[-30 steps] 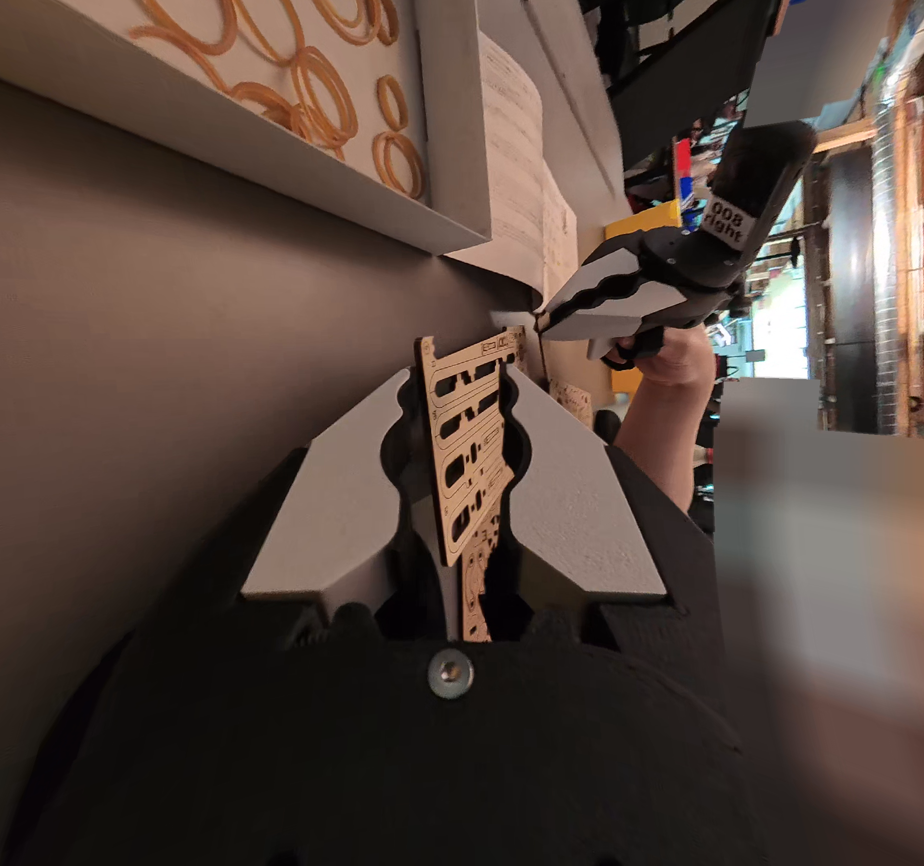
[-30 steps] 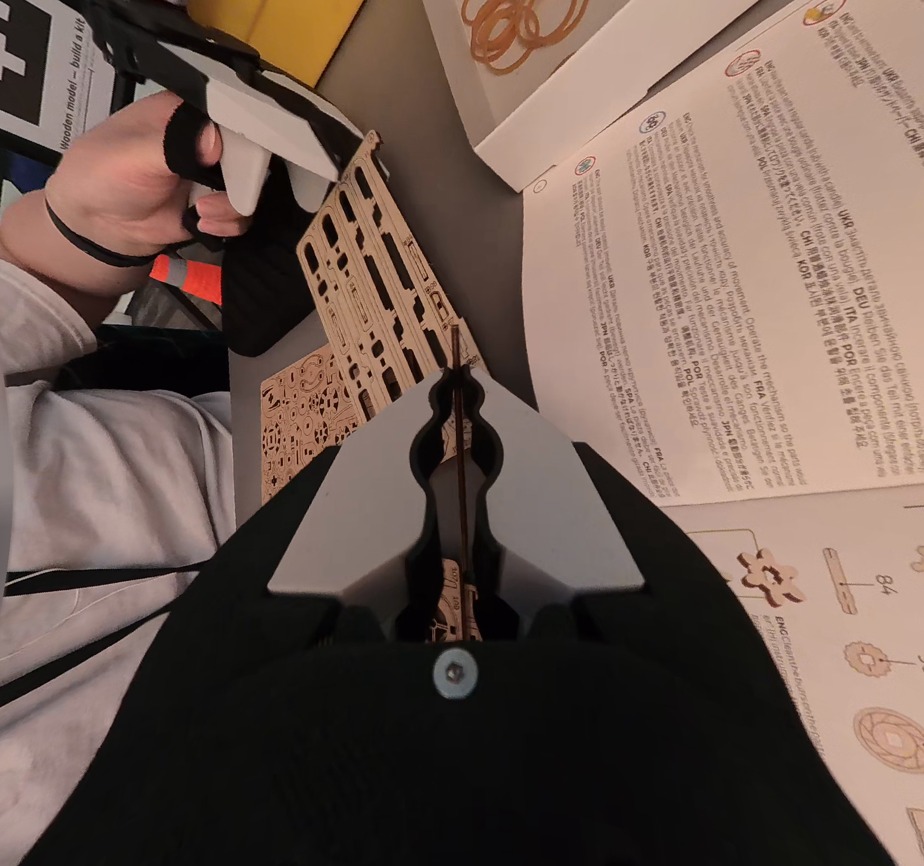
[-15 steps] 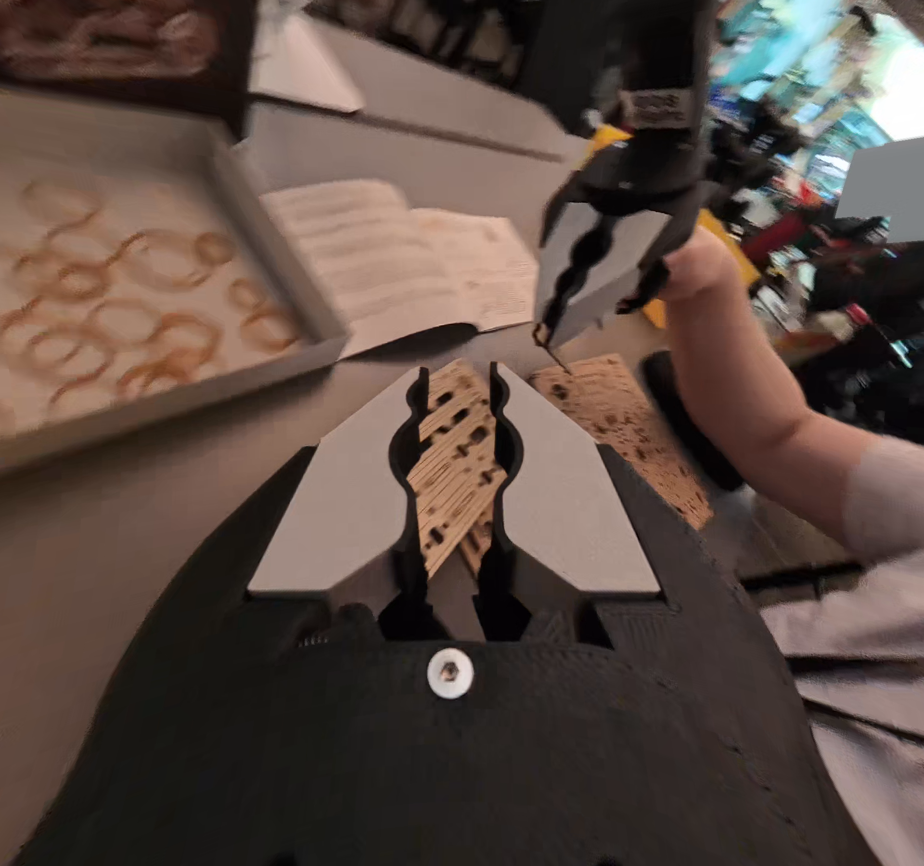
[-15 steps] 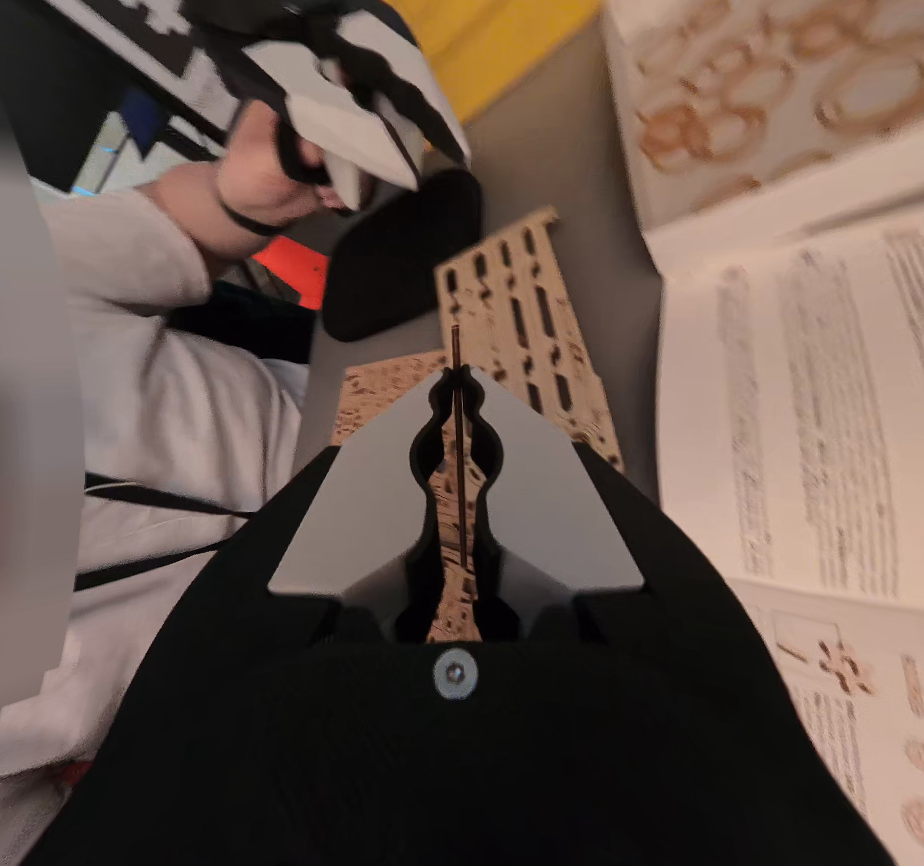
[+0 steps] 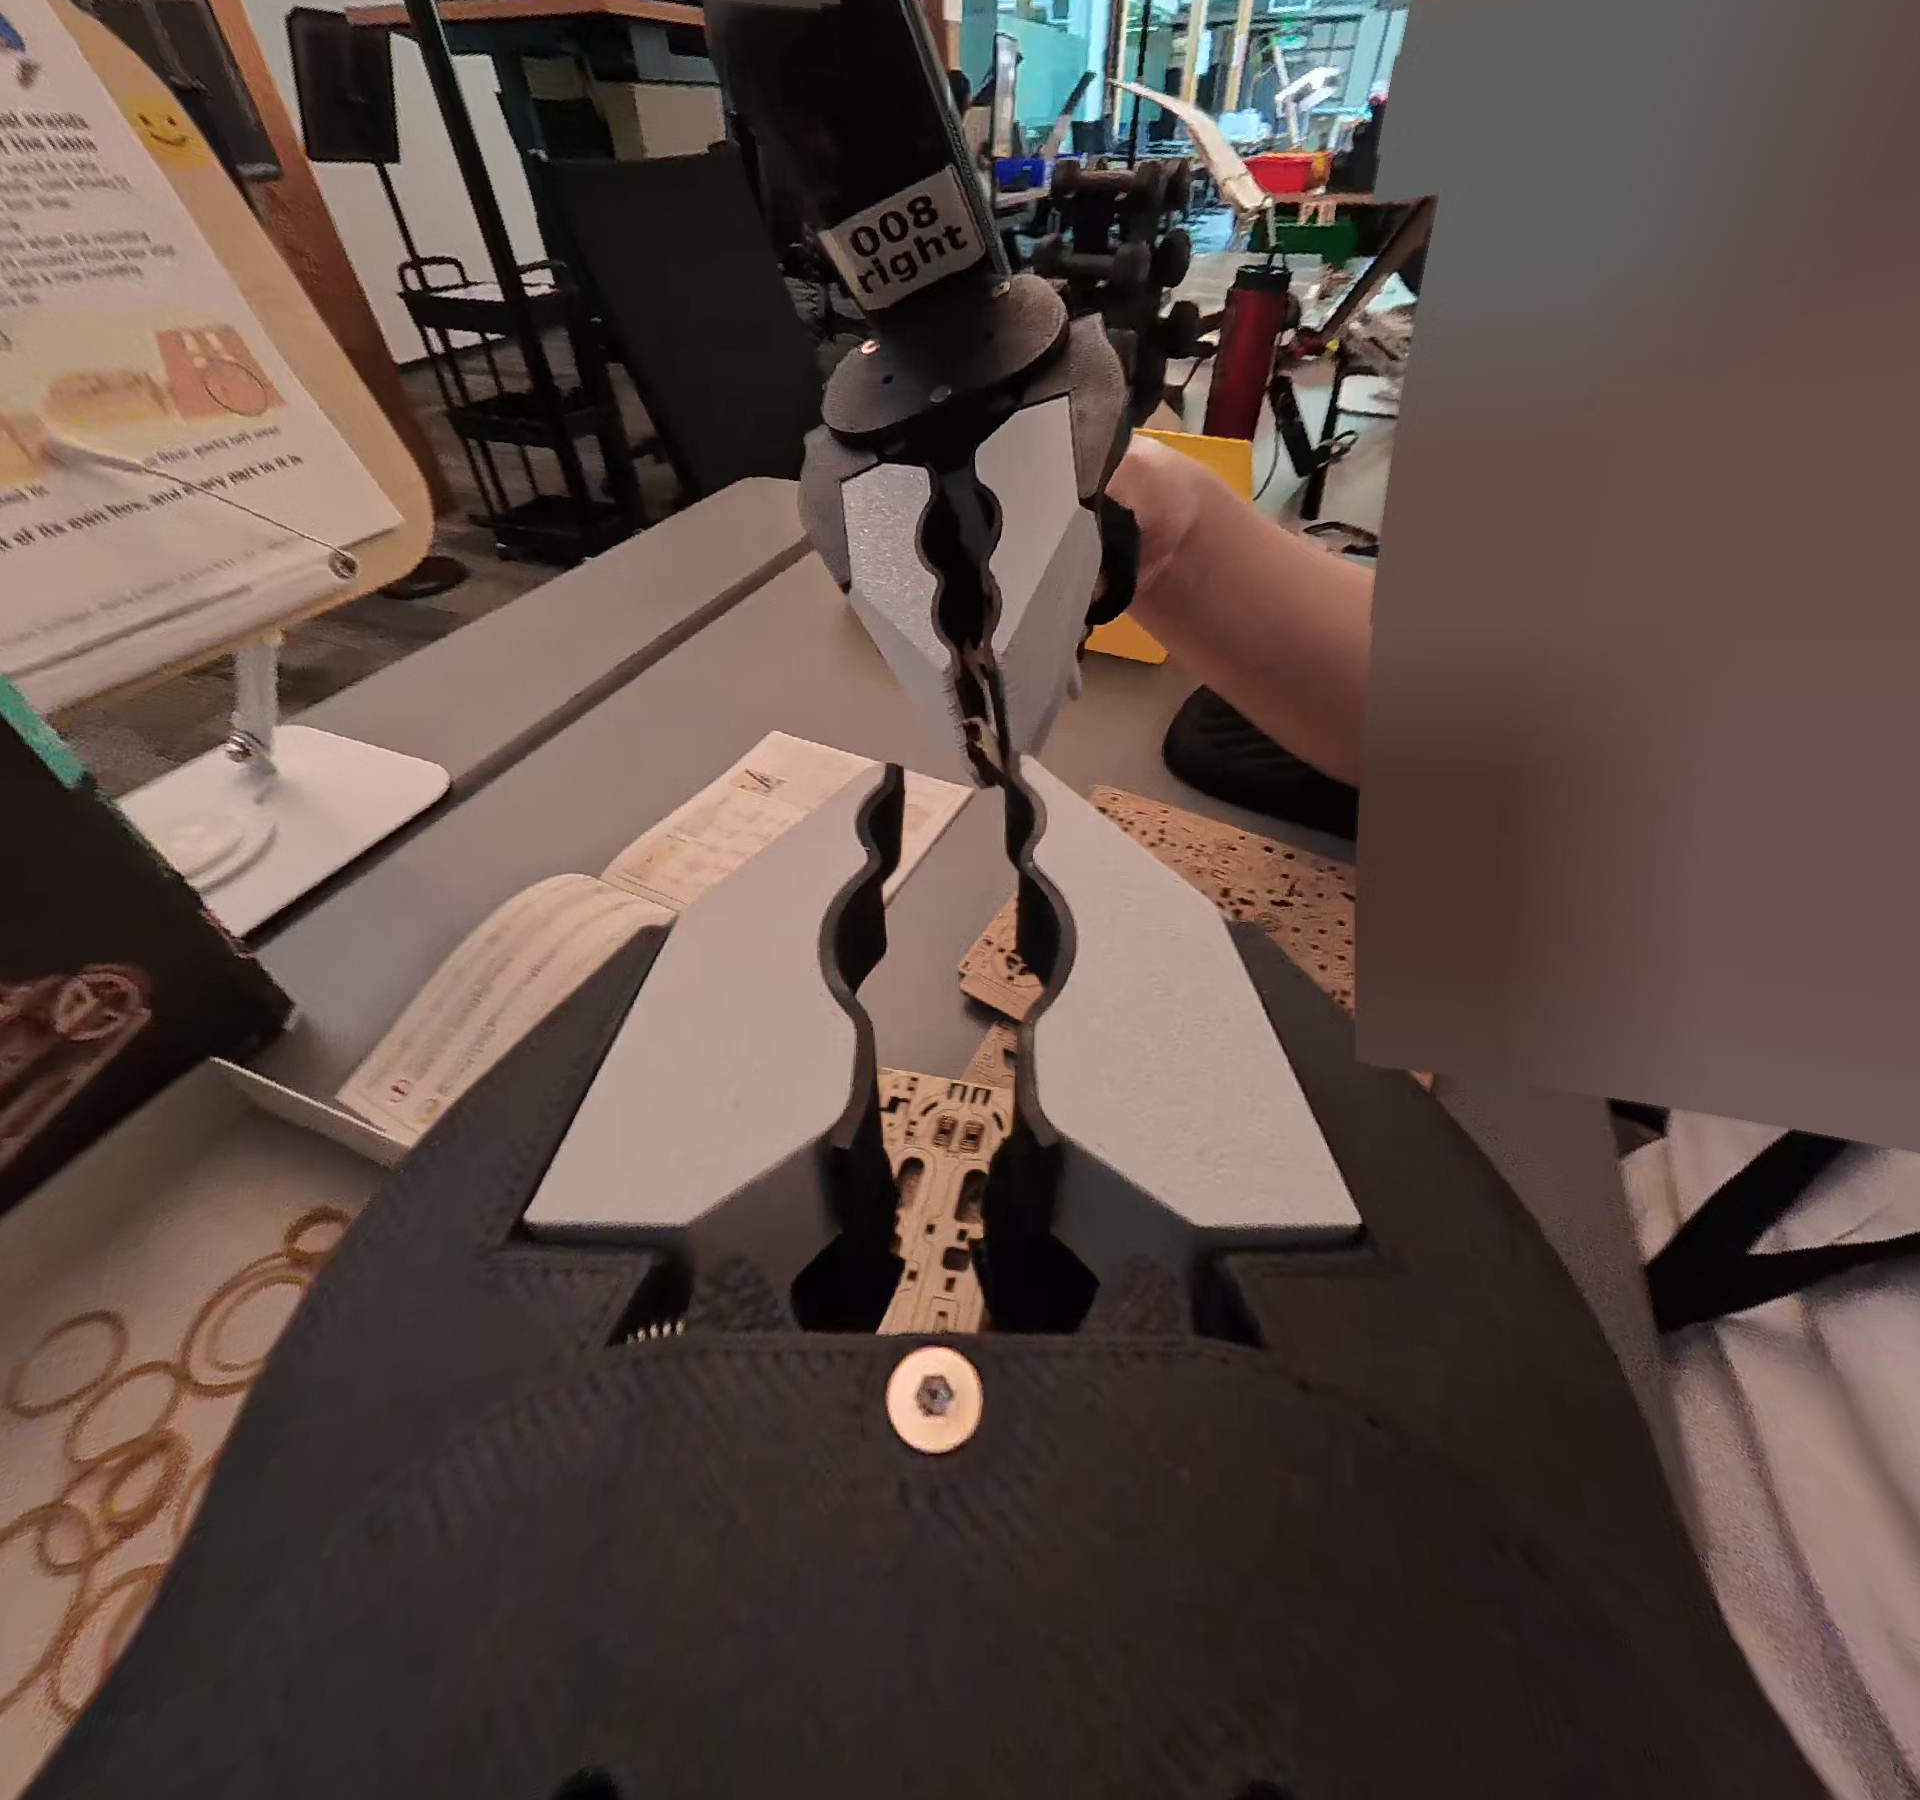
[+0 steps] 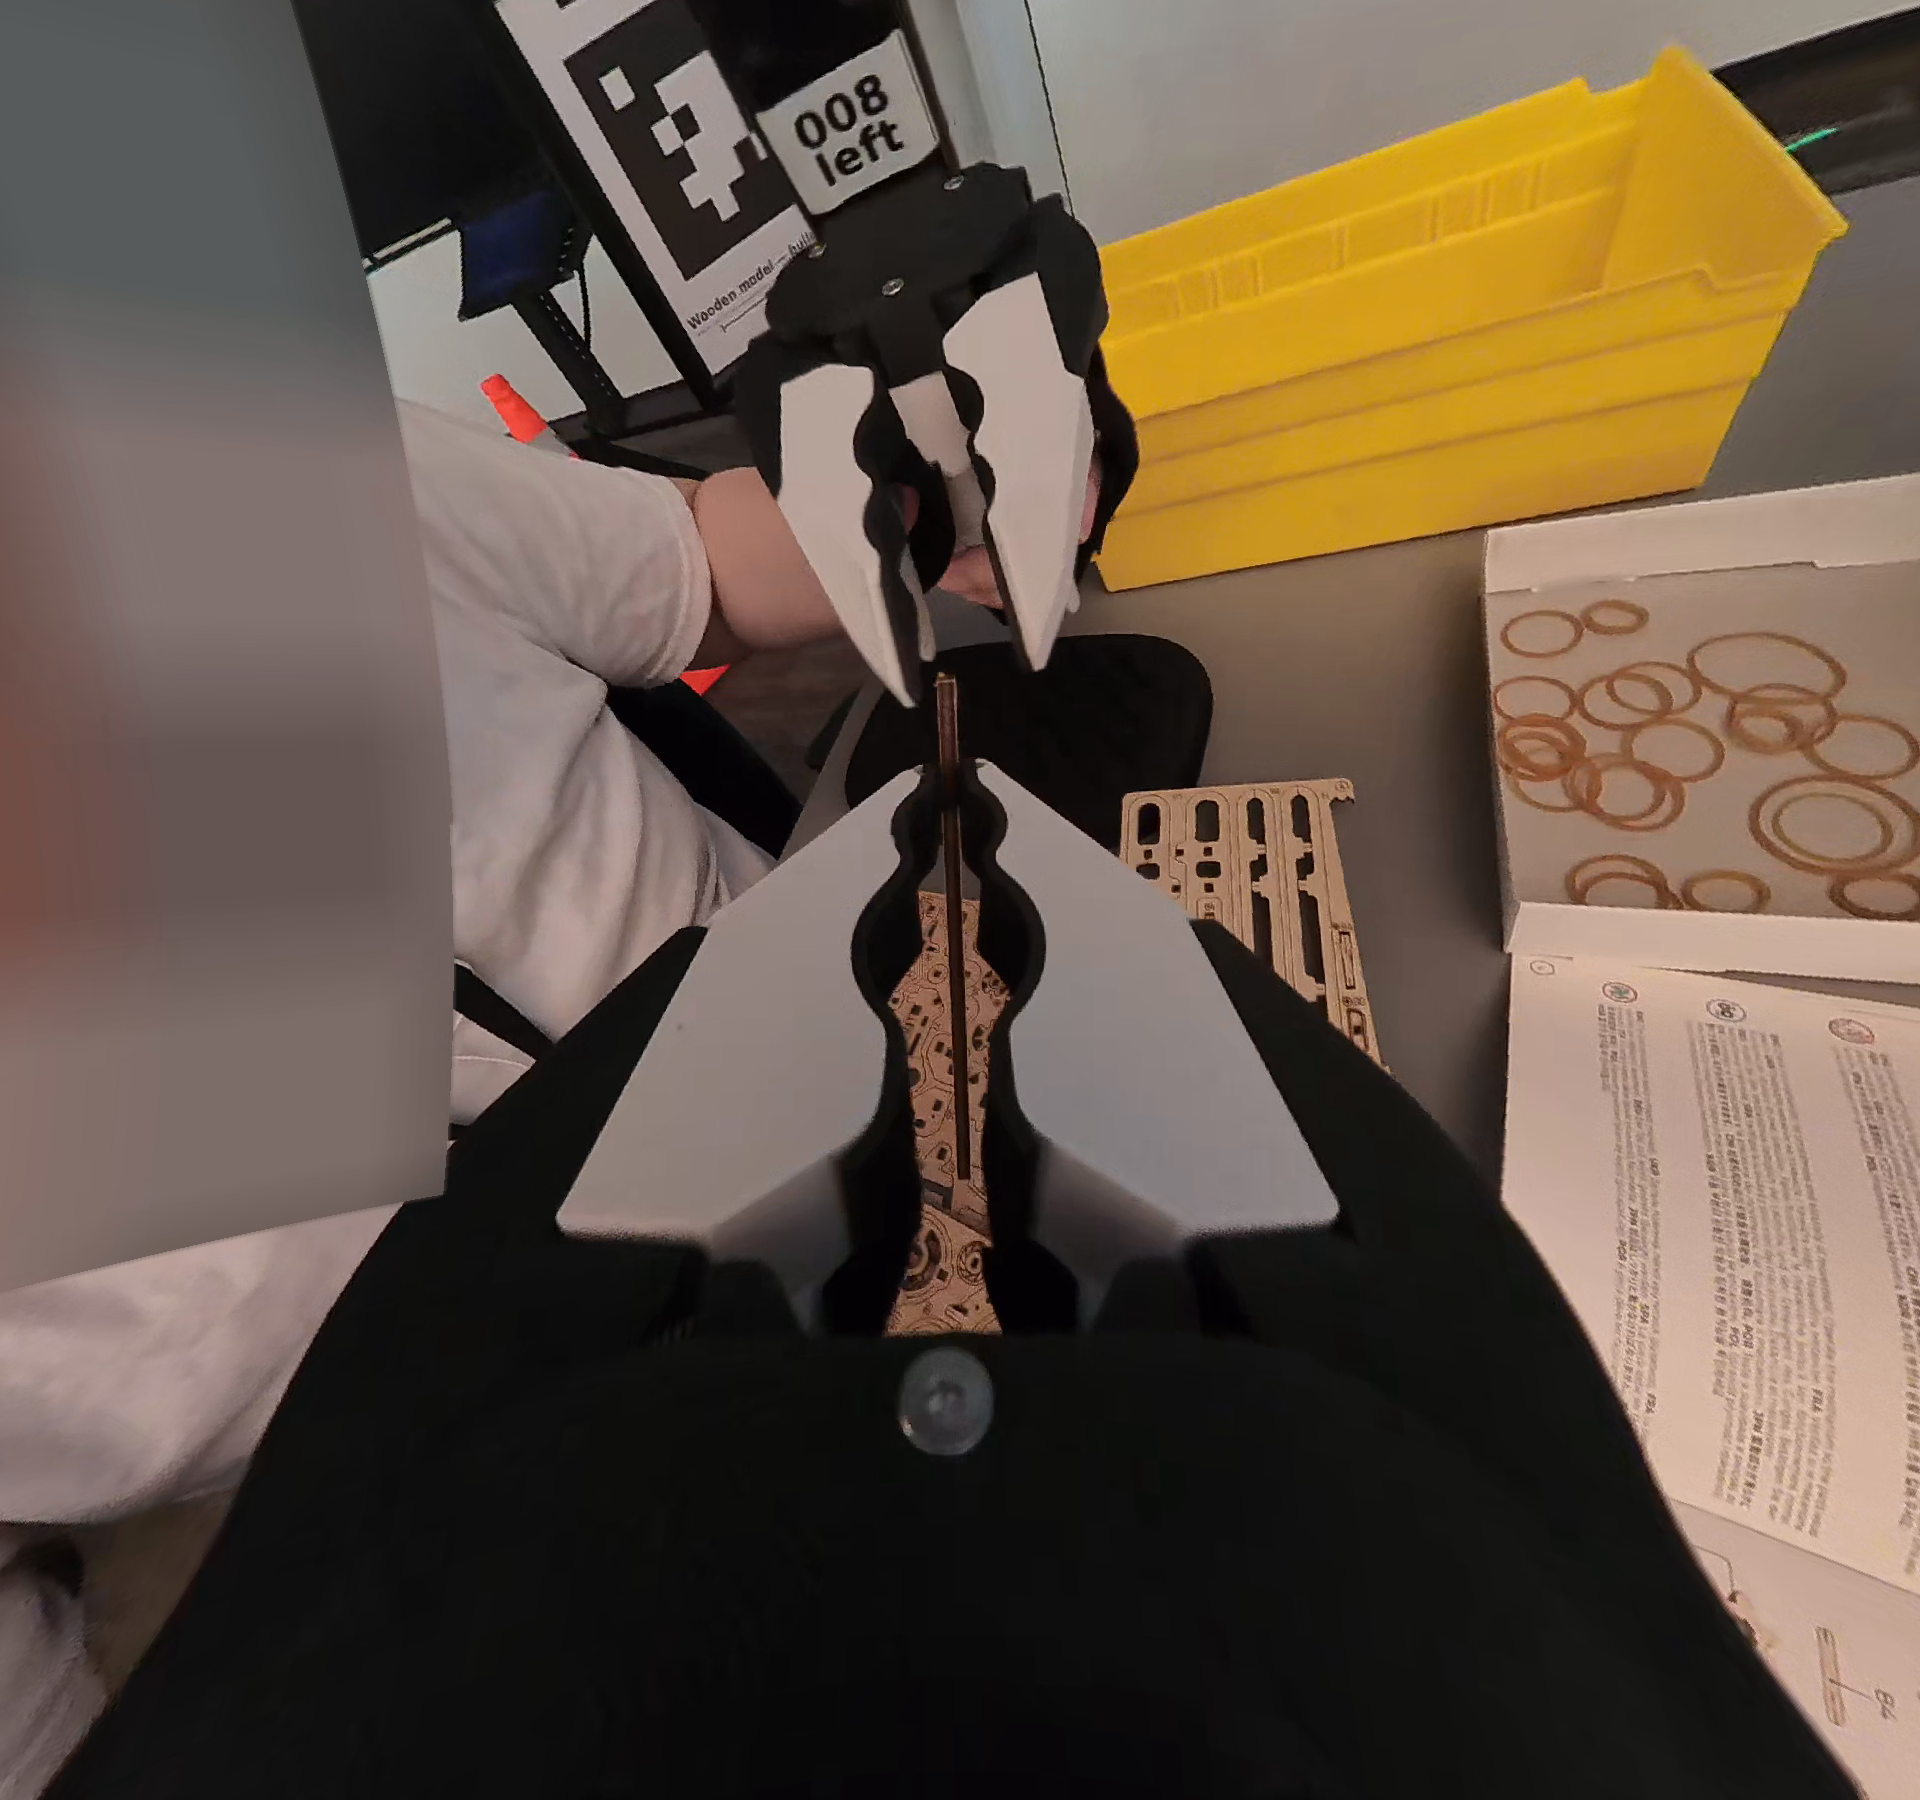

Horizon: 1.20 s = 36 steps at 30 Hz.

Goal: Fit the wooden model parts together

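Observation:
My right gripper [image 6: 948, 774] is shut on a thin wooden part [image 6: 948, 919], seen edge-on as a dark strip sticking out past the fingertips. My left gripper [image 5: 956, 815] is open and empty. The two grippers are raised above the table and face each other tip to tip. The left gripper [image 6: 971, 675] hangs just beyond the strip's end. The right gripper [image 5: 982, 763] points down at my left fingers. A slotted wooden sheet [image 6: 1247, 877] lies flat on the grey table [image 6: 1351, 670]. A second laser-cut sheet [image 5: 1247, 877] lies beside it.
A white box of rubber bands [image 6: 1704, 763] and an open instruction booklet [image 6: 1714, 1231] lie to the right. A yellow bin [image 6: 1455, 316] stands behind. A black pad [image 6: 1122, 701] sits by the sheets. An instruction card on a stand [image 5: 156, 348] stands far left. The person sits close. My two grippers' fingertips are within a few centimetres of each other.
My left gripper let go of the slotted sheet, which now lies on the table, and opened. Both grippers rose and turned to face each other. The right still grips the thin part.

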Each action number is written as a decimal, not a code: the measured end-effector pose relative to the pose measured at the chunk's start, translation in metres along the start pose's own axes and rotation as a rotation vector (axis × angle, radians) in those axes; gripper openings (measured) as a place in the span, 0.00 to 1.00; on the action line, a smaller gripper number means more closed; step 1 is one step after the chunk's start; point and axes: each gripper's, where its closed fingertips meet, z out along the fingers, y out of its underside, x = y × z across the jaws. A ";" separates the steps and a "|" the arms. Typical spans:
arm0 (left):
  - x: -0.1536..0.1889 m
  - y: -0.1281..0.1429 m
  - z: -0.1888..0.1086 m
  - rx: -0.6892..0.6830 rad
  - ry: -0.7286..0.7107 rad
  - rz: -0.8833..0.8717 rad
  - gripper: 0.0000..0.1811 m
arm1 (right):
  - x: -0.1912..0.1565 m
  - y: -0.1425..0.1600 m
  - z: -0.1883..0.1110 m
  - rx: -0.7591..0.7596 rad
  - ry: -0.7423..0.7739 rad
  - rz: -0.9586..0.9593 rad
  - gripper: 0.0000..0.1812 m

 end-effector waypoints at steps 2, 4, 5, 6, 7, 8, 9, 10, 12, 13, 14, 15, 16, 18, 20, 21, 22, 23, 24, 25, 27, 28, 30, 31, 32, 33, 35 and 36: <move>0.002 -0.002 0.001 0.005 -0.015 0.040 0.06 | -0.003 0.000 0.001 -0.007 0.000 -0.012 0.01; 0.005 -0.004 0.001 0.007 -0.009 0.057 0.05 | -0.004 0.000 0.002 -0.012 0.005 -0.020 0.01; 0.006 -0.003 0.002 0.002 0.000 0.057 0.05 | -0.005 0.000 0.002 -0.014 0.003 -0.021 0.01; 0.008 -0.003 0.002 -0.003 0.008 0.052 0.05 | -0.005 0.000 0.003 -0.017 0.004 -0.020 0.01; 0.009 -0.003 0.003 -0.004 0.018 0.045 0.04 | -0.004 0.001 0.003 -0.020 0.007 -0.020 0.01; 0.010 -0.002 0.003 -0.003 0.025 0.039 0.04 | -0.004 0.002 0.004 -0.024 0.008 -0.020 0.01; 0.009 -0.002 0.003 -0.005 0.019 0.036 0.04 | -0.005 0.002 0.004 -0.026 0.003 -0.022 0.01; 0.007 -0.002 0.003 -0.006 0.010 0.039 0.04 | -0.005 0.002 0.004 -0.028 0.004 -0.024 0.01; 0.006 -0.003 0.002 -0.001 0.001 0.042 0.04 | -0.005 0.002 0.004 -0.023 0.008 -0.022 0.01; 0.005 -0.004 0.001 0.003 -0.002 0.042 0.04 | -0.005 0.001 0.003 -0.021 0.007 -0.017 0.01; 0.004 -0.004 0.000 0.007 -0.006 0.040 0.03 | -0.004 0.002 0.003 -0.023 0.009 -0.013 0.01; 0.002 -0.005 -0.001 0.013 -0.015 0.037 0.02 | -0.003 0.003 0.003 -0.027 0.011 -0.010 0.01; 0.000 -0.006 -0.002 0.025 -0.024 0.030 0.01 | -0.003 0.003 0.003 -0.031 0.012 -0.004 0.01; 0.000 -0.009 -0.005 0.053 -0.011 -0.004 0.01 | -0.002 0.003 0.003 -0.025 0.008 0.008 0.01; 0.001 -0.009 -0.006 0.064 0.012 -0.034 0.03 | -0.001 0.004 0.003 -0.028 0.007 0.021 0.01; 0.002 -0.008 -0.006 0.066 0.022 -0.036 0.03 | 0.000 0.005 0.003 -0.027 0.009 0.027 0.01; 0.004 -0.007 -0.006 0.067 0.030 -0.030 0.03 | 0.001 0.004 0.003 -0.025 0.008 0.032 0.01; 0.006 -0.006 -0.006 0.066 0.031 -0.018 0.04 | 0.000 0.004 0.003 -0.022 0.003 0.037 0.01; 0.006 -0.005 -0.005 0.061 0.019 0.000 0.04 | 0.000 0.004 0.003 -0.019 0.002 0.036 0.01; 0.005 -0.004 -0.005 0.057 0.003 0.023 0.04 | -0.001 0.003 0.003 -0.017 0.004 0.029 0.01; 0.005 -0.005 -0.005 0.055 -0.028 0.072 0.03 | -0.003 0.001 0.003 -0.013 0.005 0.006 0.01; 0.005 -0.005 -0.005 0.053 -0.040 0.094 0.03 | -0.004 0.000 0.003 -0.011 0.008 -0.010 0.01; 0.007 -0.005 -0.004 0.047 -0.063 0.136 0.03 | -0.005 -0.002 0.003 -0.011 0.025 -0.038 0.01; 0.007 -0.005 -0.004 0.046 -0.079 0.160 0.03 | -0.005 -0.003 0.003 -0.009 0.034 -0.049 0.01; 0.008 -0.006 -0.004 0.049 -0.094 0.183 0.03 | -0.005 -0.004 0.003 -0.004 0.042 -0.060 0.01; 0.007 -0.006 -0.004 0.051 -0.118 0.206 0.02 | -0.006 -0.005 0.003 -0.003 0.049 -0.070 0.01; 0.006 -0.008 -0.004 0.061 -0.168 0.255 0.03 | -0.005 -0.007 0.003 -0.002 0.072 -0.095 0.01; 0.007 -0.009 -0.005 0.066 -0.188 0.283 0.03 | -0.004 -0.008 0.003 -0.001 0.090 -0.112 0.01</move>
